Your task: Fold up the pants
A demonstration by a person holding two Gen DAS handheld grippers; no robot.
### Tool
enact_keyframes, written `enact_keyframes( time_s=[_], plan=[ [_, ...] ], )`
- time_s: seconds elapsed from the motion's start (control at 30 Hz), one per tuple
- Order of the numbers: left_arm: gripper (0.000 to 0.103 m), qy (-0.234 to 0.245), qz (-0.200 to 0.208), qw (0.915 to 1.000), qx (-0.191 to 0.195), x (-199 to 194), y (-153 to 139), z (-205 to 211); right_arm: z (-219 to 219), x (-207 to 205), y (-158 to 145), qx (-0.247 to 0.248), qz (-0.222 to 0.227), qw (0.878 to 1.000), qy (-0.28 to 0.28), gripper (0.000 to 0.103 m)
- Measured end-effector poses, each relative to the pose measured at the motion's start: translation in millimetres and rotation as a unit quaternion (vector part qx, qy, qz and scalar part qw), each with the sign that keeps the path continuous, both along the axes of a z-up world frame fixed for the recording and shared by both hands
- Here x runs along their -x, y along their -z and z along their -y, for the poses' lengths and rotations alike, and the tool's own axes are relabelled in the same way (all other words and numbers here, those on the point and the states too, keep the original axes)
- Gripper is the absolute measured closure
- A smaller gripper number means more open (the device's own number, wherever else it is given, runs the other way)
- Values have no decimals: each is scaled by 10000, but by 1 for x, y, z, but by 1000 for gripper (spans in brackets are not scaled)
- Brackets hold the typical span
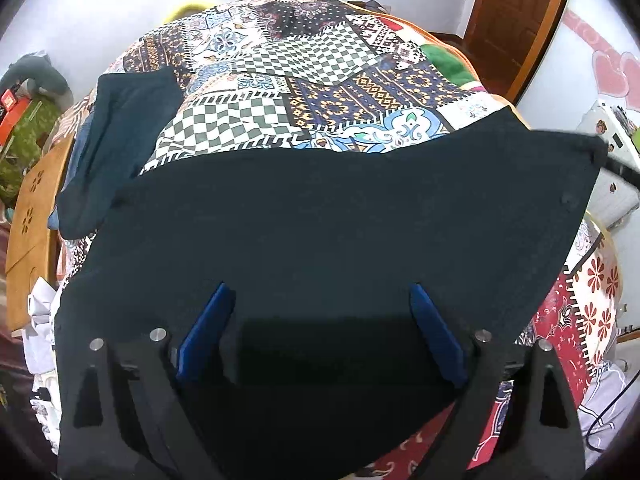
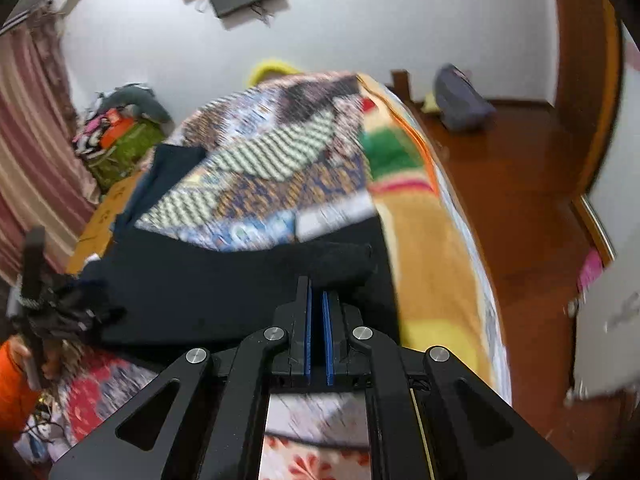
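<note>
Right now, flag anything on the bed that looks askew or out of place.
The pants lie crooked: their far edge runs slanted across the quilt, and the right corner is lifted off the bed. A second dark garment lies rumpled at the left edge.

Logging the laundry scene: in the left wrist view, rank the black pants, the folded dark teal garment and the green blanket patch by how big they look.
1. black pants, though nearest the camera
2. folded dark teal garment
3. green blanket patch, farthest away

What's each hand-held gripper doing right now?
Left hand-held gripper: open, holding nothing, over the pants.
Right hand-held gripper: shut on a pants corner.
</note>
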State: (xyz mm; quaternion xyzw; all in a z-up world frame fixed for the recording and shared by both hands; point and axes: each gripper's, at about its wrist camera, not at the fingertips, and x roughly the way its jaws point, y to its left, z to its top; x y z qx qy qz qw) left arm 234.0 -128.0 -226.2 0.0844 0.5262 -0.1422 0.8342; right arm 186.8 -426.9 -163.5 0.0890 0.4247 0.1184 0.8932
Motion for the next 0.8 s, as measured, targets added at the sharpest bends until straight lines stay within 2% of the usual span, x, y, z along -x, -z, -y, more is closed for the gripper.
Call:
enact_keyframes(
  time_s=[0.2, 0.27, 0.33, 0.4, 0.43, 0.47, 0.53, 0.67, 0.8],
  plan=[
    [11, 37, 62, 10000, -44, 2, 1, 6, 15, 19, 30, 23, -421, 9988, 235, 98],
    [11, 34, 81, 10000, -36, 3, 1, 6, 19, 23, 37, 33, -559, 9980, 300, 92],
    [11, 30, 84, 10000, -14, 4, 2, 5, 22, 25, 37, 13, -586, 9977, 329, 92],
    [11, 17, 75, 10000, 12, 4, 0, 4, 23, 24, 30, 3, -562, 9978, 349, 87],
    [11, 8, 91, 10000, 15, 4, -1, 3, 23, 23, 27, 24, -534, 9979, 377, 80],
    [11, -14, 133, 9999, 9, 4, -3, 2, 23, 22, 21, 70, -441, 9981, 422, 74],
    [11, -112, 274, 9996, 31, 4, -12, -3, 24, 22, 8, 160, -204, 9985, 477, 69],
    [11, -407, 531, 9975, 207, 2, -32, -26, 21, 11, -16, 203, 215, 9987, 416, 69],
    [11, -784, 750, 9939, 192, -1, -46, -54, 5, -14, -8, 487, 89, 9987, 146, 69]
  ],
)
